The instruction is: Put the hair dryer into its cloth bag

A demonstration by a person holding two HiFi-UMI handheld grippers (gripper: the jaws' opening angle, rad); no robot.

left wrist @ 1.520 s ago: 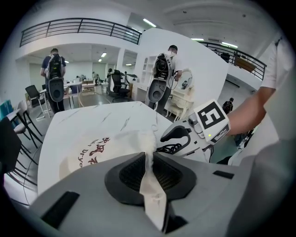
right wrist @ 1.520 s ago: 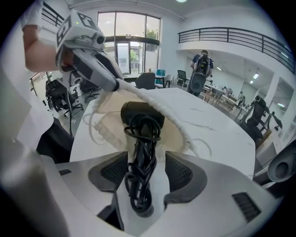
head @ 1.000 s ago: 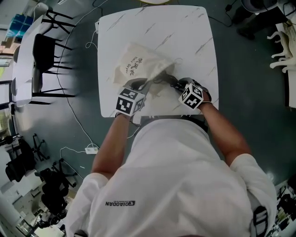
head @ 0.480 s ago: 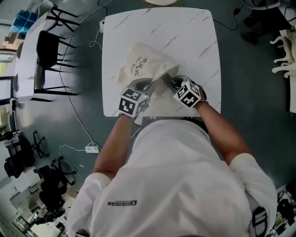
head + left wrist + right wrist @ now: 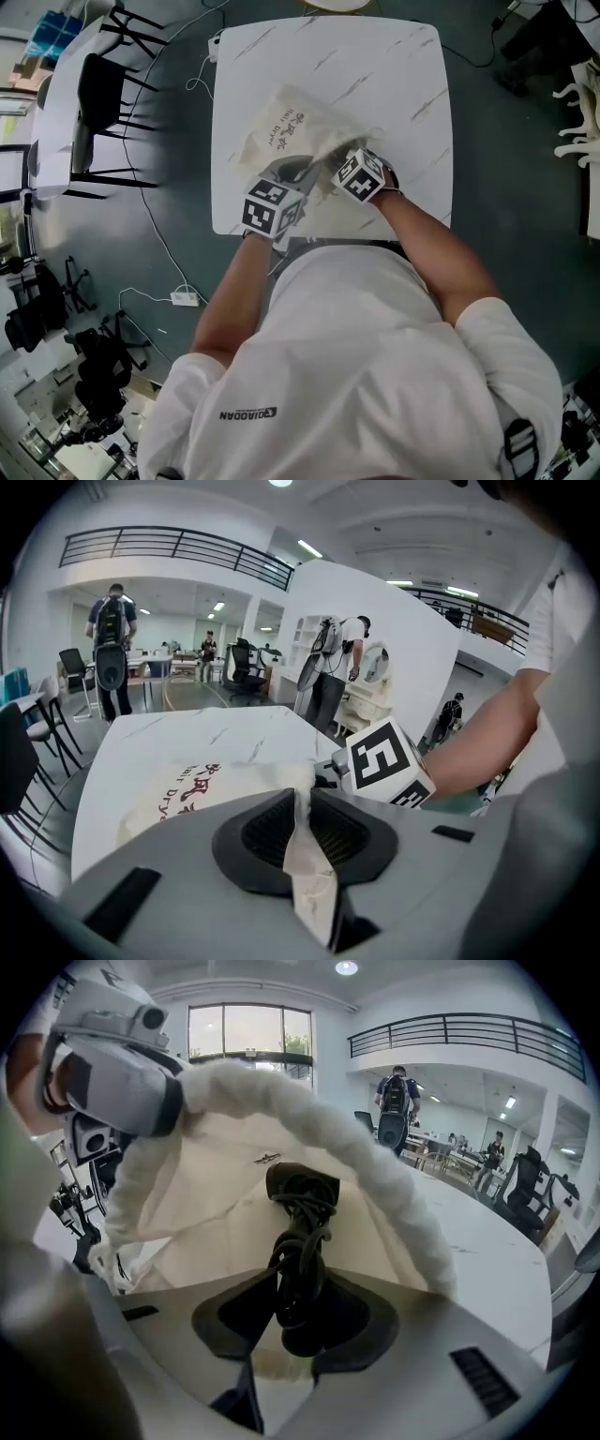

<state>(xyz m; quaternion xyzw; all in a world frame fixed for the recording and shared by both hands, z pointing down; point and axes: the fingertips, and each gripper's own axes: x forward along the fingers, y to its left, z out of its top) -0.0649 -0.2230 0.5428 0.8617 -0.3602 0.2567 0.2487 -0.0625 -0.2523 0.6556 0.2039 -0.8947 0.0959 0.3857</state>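
A cream cloth bag (image 5: 284, 131), printed with dark characters, was seen lying flat just ahead of both grippers. A fold of its near edge (image 5: 309, 855) was pinched between the closed jaws of the left gripper (image 5: 292, 172). Of the hair dryer, only a bundled black cord (image 5: 300, 1269) could be made out. It was clamped in the right gripper (image 5: 330, 161), whose jaws had just been closing, at the bag's mouth and beneath the arching thick white drawstring (image 5: 375, 1147).

- White, marble-veined surface (image 5: 375, 75), square with rounded corners.
- A cream cloth bag (image 5: 281, 131) with dark print lies on its near-left part.
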